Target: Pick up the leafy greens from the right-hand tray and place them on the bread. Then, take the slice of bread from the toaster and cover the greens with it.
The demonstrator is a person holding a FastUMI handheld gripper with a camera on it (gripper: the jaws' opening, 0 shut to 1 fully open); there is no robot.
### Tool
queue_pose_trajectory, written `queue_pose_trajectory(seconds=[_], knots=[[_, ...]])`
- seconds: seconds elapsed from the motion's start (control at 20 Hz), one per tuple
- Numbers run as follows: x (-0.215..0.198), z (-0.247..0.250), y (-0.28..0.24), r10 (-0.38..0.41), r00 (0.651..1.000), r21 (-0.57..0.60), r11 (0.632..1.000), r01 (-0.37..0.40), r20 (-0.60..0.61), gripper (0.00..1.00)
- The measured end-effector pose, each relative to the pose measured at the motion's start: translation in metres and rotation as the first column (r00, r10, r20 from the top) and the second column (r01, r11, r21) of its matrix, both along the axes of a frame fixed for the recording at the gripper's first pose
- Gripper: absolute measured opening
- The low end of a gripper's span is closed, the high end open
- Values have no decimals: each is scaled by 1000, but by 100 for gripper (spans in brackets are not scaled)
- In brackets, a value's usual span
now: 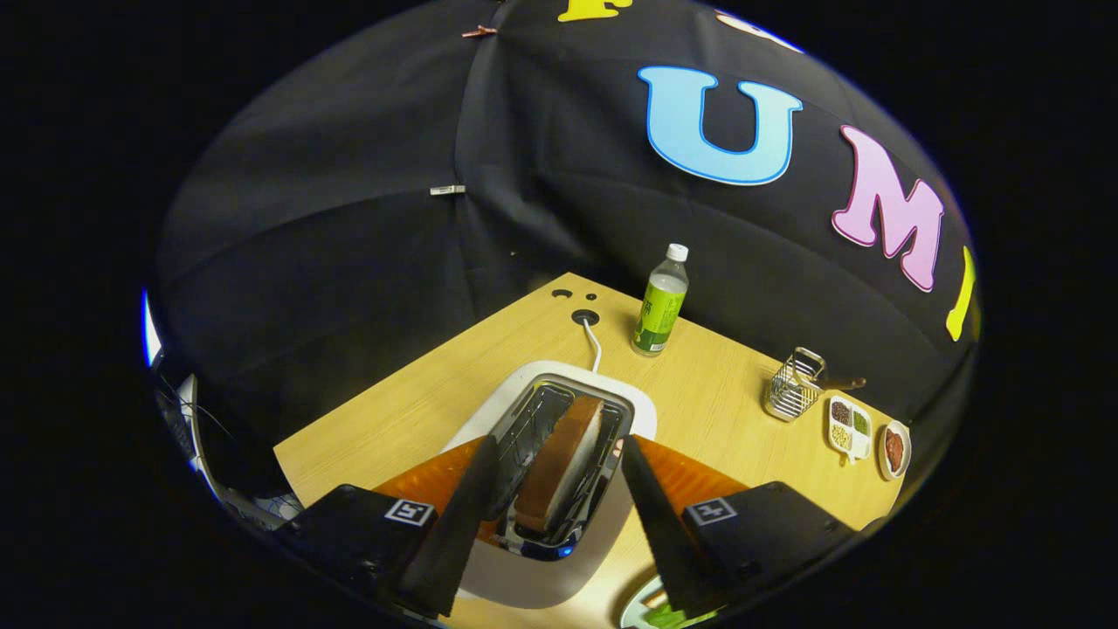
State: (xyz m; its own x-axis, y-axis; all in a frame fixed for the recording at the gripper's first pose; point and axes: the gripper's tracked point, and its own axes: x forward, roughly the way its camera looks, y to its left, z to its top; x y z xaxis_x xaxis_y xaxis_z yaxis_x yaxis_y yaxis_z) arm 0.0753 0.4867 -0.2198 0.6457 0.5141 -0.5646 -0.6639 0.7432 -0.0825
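I am hovering over the white toaster [559, 524] with my gripper [556, 454] spread wide, one finger on each side of the slot and neither touching anything. The slice of bread [563, 467] is standing on edge in the slot between my fingers, tilting a little toward two o'clock, its brown crust facing me. The metal slot walls are crowding the slice on both sides. A white cord [594, 342] is running from the toaster's far end toward twelve o'clock, into a round hole in the wooden table [725, 411].

Beyond the toaster at one o'clock a bottle [661, 301] with a white cap is standing upright; its green label is too small to read. Out at three o'clock a wire basket [793, 386] is sitting, and just past it a divided white dish [850, 426] and a small round dish [894, 449]. Near my right finger at five o'clock, a bit of leafy greens [668, 616] is peeking out on a plate rim.
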Motion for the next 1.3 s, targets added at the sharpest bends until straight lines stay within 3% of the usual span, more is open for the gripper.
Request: queue_pose_trajectory(seconds=[0.25,0.4,0.6,0.9,1.3], knots=[[3,-9,4,-28,1000,-7,1000,28,-6,74],[3,-9,2,-39,999,-6,999,39,-27,39],[4,-9,-4,-76,995,0,997,76,-67,22],[10,17,-3,-115,979,88,987,131,-169,17],[4,75,-17,-27,994,187,981,48,-110,16]])
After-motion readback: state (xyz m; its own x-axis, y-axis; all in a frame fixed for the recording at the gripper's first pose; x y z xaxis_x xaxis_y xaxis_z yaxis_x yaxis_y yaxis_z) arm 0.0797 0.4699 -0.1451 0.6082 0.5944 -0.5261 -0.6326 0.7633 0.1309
